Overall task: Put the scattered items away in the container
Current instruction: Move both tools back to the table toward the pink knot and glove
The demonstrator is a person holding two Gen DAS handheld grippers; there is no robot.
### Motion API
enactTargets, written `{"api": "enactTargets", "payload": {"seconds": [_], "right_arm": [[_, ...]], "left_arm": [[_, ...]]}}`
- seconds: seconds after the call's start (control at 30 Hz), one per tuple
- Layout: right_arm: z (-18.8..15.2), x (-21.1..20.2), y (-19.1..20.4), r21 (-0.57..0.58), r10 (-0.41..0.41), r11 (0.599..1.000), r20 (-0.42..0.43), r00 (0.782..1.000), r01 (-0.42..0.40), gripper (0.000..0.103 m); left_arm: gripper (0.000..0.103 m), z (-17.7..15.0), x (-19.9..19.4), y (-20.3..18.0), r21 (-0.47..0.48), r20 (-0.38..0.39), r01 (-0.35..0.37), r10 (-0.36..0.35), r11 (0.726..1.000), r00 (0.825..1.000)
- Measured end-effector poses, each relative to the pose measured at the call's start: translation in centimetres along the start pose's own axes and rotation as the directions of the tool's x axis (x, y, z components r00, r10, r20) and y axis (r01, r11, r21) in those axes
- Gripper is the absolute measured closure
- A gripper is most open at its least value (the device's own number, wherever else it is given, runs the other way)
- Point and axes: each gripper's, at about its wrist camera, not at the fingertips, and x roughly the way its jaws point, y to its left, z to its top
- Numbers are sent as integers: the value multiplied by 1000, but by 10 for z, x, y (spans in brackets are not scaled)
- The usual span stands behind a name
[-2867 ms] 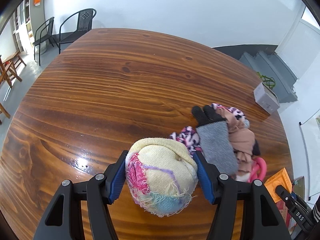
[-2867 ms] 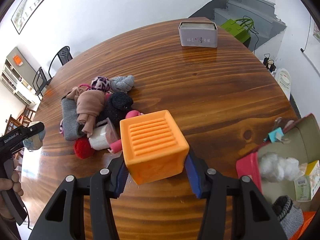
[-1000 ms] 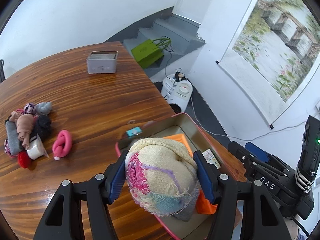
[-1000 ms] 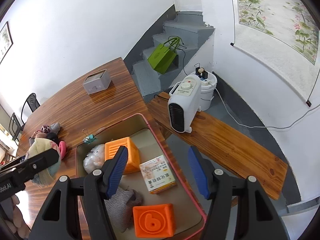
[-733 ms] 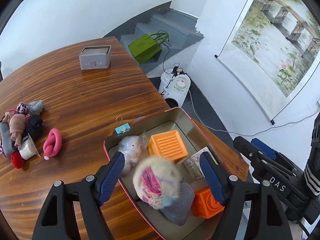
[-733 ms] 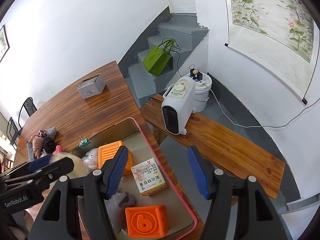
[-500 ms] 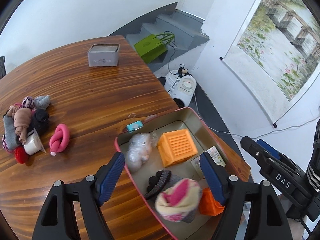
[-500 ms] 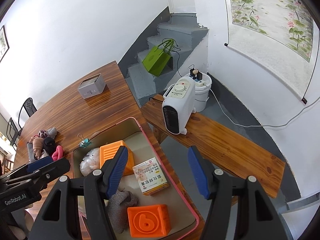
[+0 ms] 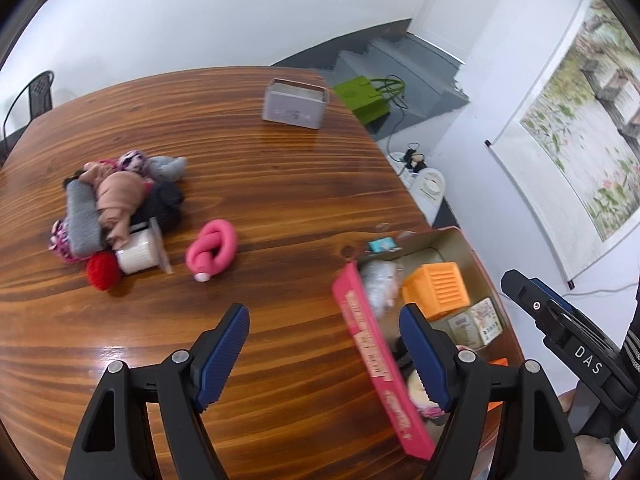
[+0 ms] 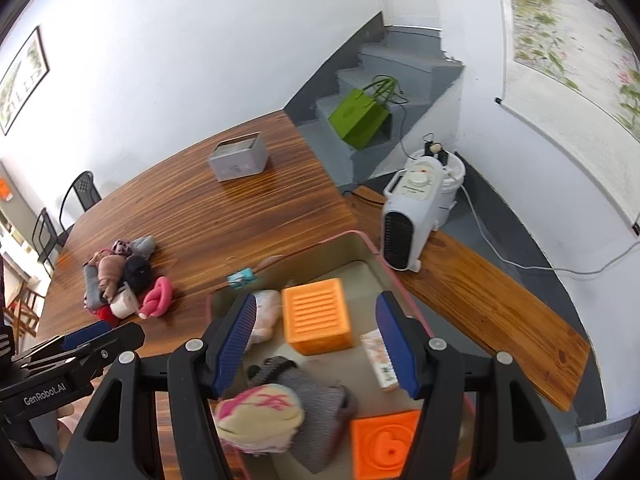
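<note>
Both tongs wide and empty: left gripper (image 9: pixel 324 356), right gripper (image 10: pixel 316 340). Next, straight over pink toy (image 9: pixel 212 246), clear of tin (image 9: pixel 376 356).

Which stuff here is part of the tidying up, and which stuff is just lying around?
Part of the job:
- pink-rimmed container
- sock pile
- pink knotted toy
- red ball
- orange ribbed block and cream-and-pink sock ball, already inside

Just lying about:
- grey tin
- green bag
- white heater
</note>
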Motion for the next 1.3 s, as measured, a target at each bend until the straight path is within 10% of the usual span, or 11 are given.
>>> {"api": "enactTargets", "payload": {"seconds": [0.67,1.3], "right_arm": [[-8,37,143,-163,143,974,-82,986,-155,37],[-33,89,205,-153,78,982,-191,979,-108,37]], "left_arm": [[24,-3,-47,174,-265,36,-141,156,954,987],[24,36,-6,241,-277,-3,-93,96,956,995]]}}
